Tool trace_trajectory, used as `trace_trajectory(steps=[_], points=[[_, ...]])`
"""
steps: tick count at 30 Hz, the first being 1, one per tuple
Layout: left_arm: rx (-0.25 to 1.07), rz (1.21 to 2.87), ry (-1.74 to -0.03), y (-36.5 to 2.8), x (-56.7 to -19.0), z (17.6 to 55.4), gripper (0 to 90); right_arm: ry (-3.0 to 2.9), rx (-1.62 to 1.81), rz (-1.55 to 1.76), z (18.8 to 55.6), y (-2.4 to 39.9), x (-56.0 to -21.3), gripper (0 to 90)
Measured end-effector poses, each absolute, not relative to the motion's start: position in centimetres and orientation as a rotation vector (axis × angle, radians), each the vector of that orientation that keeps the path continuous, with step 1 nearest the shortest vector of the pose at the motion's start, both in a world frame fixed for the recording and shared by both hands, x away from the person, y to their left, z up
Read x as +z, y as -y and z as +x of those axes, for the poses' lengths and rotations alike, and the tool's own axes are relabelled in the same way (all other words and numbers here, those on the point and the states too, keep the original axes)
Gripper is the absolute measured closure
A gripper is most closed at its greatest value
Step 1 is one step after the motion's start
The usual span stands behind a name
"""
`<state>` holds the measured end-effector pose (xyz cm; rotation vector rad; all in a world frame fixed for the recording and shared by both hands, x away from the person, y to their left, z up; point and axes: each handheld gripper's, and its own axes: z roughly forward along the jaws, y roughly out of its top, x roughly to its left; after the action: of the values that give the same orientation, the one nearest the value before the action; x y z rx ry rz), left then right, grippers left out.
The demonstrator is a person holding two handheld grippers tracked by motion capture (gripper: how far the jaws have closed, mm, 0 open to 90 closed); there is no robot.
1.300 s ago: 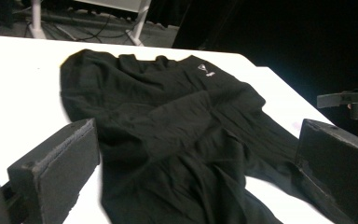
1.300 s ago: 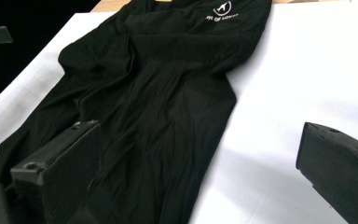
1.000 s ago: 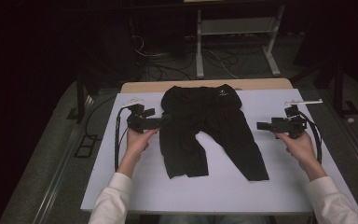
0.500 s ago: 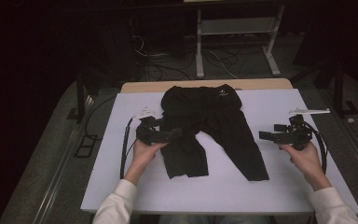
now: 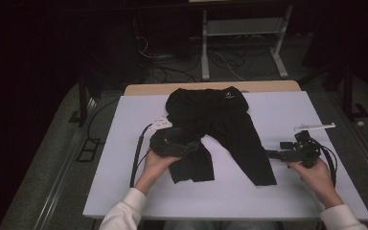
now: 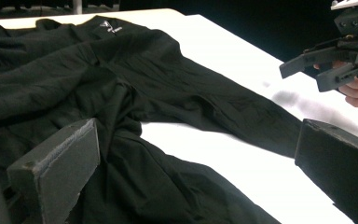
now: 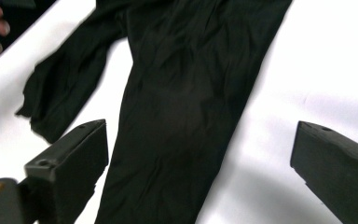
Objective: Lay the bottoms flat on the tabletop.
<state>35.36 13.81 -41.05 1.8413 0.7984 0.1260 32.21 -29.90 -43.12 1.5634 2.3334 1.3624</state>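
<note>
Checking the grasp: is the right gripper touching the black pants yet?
Cannot tell. In the right gripper view the open right gripper straddles the pants, but whether its fingers meet cloth isn't plain.

A pair of trousers (image 5: 215,127) lies spread on the white board (image 5: 124,191) that covers the table (image 5: 143,89), its waistband toward the far edge and its two legs running toward the person, the shorter-looking, bunched leg on the left and the longer, flat leg on the right. The left gripper (image 5: 194,147) sits over the left leg, about halfway along it, with the left hand (image 5: 155,165) just behind it on the near side. The right gripper (image 5: 270,154) lies on the board just to the right of the right leg near its hem, held by the right hand (image 5: 316,175), and beyond the table's far edge stands a metal frame (image 5: 242,33) on the floor among loose cables (image 5: 172,72).
</note>
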Motion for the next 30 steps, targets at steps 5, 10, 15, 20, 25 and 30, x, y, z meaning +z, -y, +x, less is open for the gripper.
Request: trace_trajectory(steps=[5, 10, 15, 20, 25, 30], points=[[0.116, 1.862, -0.781, -13.2, -41.3, 35.1, 0.0, -2.398, 1.337, 1.577, 31.5, 29.7, -43.8, 14.6], [0.118, 1.883, -0.759, -12.6, -41.4, 34.8, 0.0, -2.468, 1.273, 1.588, 31.8, 29.1, -44.7, 22.4], [0.115, 1.9, -0.749, -12.3, -41.6, 34.8, 0.0, -2.498, 1.223, 1.609, 32.2, 28.5, -45.3, 38.5], [0.117, 1.917, -0.746, -12.1, -41.9, 34.8, 0.0, -2.608, 1.296, 1.68, 32.5, 28.4, -46.0, 75.8], [0.117, 1.919, -0.734, -11.8, -41.9, 34.8, 0.0, -2.577, 1.473, 1.629, 32.6, 28.7, -44.9, 86.4], [0.105, 1.936, -0.731, -11.4, -42.0, 34.9, 0.0, -2.402, 1.642, 1.622, 33.9, 30.3, -43.0, 86.3]])
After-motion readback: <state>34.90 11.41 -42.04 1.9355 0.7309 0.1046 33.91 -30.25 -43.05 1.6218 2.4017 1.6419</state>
